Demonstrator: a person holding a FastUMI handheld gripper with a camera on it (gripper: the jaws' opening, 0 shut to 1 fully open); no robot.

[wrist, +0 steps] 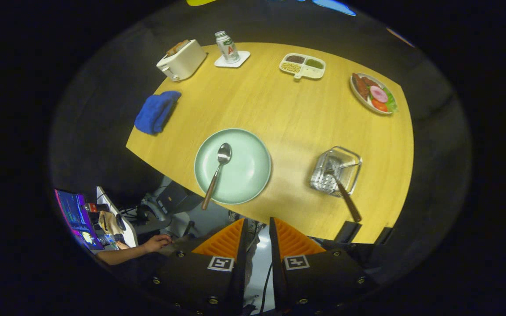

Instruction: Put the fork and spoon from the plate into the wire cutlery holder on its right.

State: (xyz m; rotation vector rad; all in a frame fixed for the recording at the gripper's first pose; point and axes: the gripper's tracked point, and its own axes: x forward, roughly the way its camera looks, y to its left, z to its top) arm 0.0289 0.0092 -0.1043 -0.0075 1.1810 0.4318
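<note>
Currently, high above the tabletop [288, 114], looking down on it.
Fingers: gripper [258, 230] nearly closed, a narrow gap between the tips, nothing held.
Spoon: spoon [218, 173] lies on the green plate [253, 162], beyond the fingers and a little to their left.
Spoon long axis: runs toward and away from the fingers with a slight slant; bowl at the far end near the plate's middle, brown handle at the near end, overhanging the plate's near rim.
Fork: a utensil with a brown handle [350, 202] already stands in the wire cutlery holder [336, 171], head down among the wires, handle leaning out toward the fingers. Judged to be the fork; head too hidden to confirm.
Holder position: beyond the fingers and to their right, well apart from the plate, on the plate's right.
Progress (judgement): one of two pieces seems placed; spoon still to go.
Next move (judgement): descend forward and slightly left, open the fingers, straddle the spoon handle across its width near the overhanging end, where there is room beneath it.
Risk (judgement): leaning handle in the holder may crowd the spoon's entry.
Bystanders: blue cloth [156, 112], toaster [182, 60], bottle [227, 46], all far beyond the fingers, clear of the path.
</note>
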